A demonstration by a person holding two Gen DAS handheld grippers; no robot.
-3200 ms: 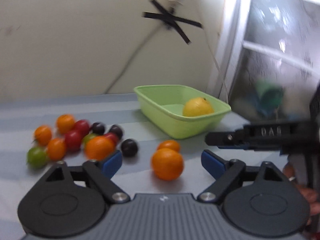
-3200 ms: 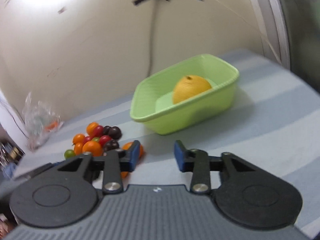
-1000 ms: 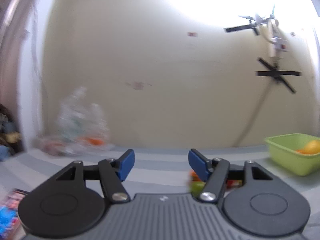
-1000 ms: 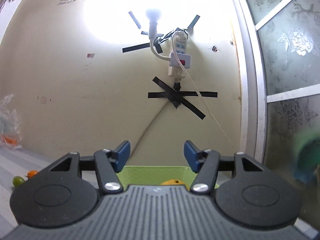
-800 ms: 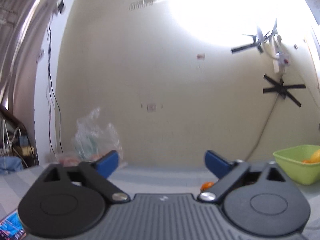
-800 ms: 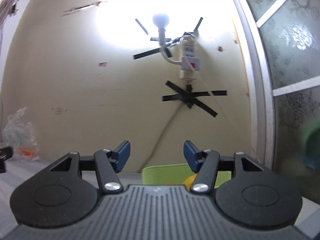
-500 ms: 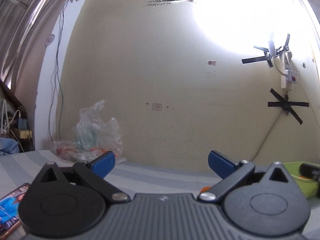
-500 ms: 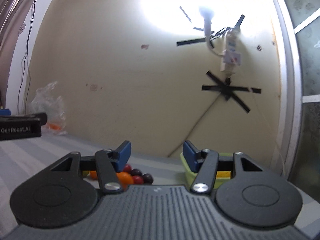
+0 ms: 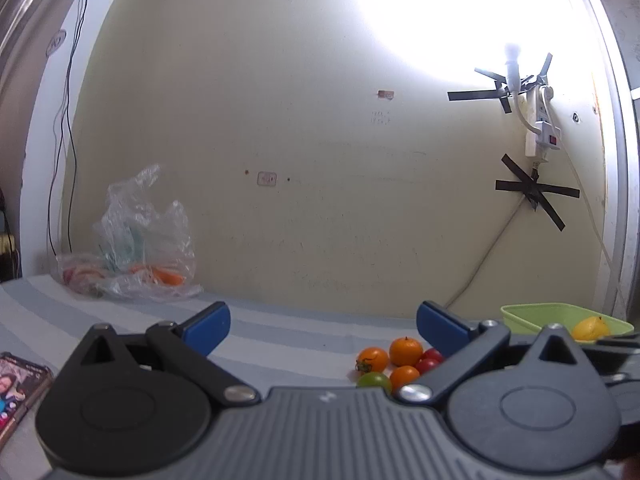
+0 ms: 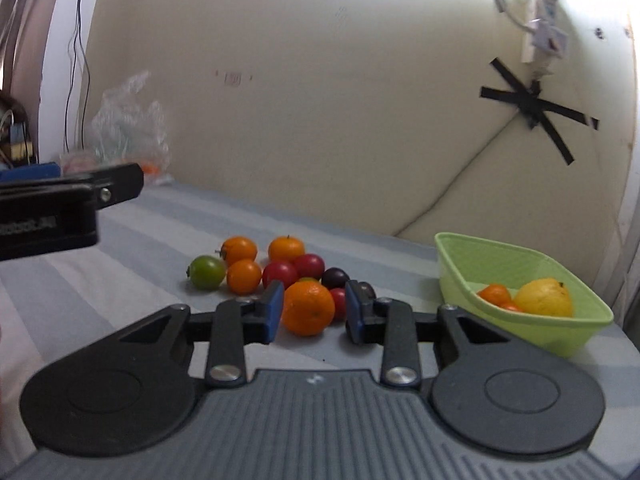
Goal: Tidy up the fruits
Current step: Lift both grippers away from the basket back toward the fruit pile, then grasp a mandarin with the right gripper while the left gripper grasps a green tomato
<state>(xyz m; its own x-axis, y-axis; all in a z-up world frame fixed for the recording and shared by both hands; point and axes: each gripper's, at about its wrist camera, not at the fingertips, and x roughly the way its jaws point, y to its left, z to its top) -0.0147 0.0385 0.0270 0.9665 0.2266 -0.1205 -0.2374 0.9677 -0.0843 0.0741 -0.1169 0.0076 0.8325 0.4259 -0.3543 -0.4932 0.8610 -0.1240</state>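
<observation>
A pile of small fruits [image 10: 280,272], orange, red, dark purple and green, lies on the striped tablecloth. Its nearest and biggest fruit is an orange [image 10: 308,308], which sits between the blue pads of my right gripper [image 10: 314,312]. The jaws are closing, and a gap still shows beside the right pad. To the right stands a light green basin [image 10: 520,258] holding a lemon [image 10: 544,298] and small oranges [image 10: 494,294]. My left gripper [image 9: 322,328] is wide open over bare cloth with nothing between its pads; the pile [image 9: 396,360] shows low right of it. One of its fingers [image 10: 116,186] reaches into the right wrist view from the left.
A crumpled clear plastic bag [image 9: 136,256] with orange items lies at the back left against the wall. A phone-like card [image 9: 16,392] rests at the near left. A cable [image 10: 452,188] runs down the wall behind the basin [image 9: 532,312]. A window frame stands at the far right.
The right gripper tipped down and swung left from the basin to the pile, and its jaws narrowed around the big orange. The left gripper's jaws spread wide. Small oranges now lie in the basin.
</observation>
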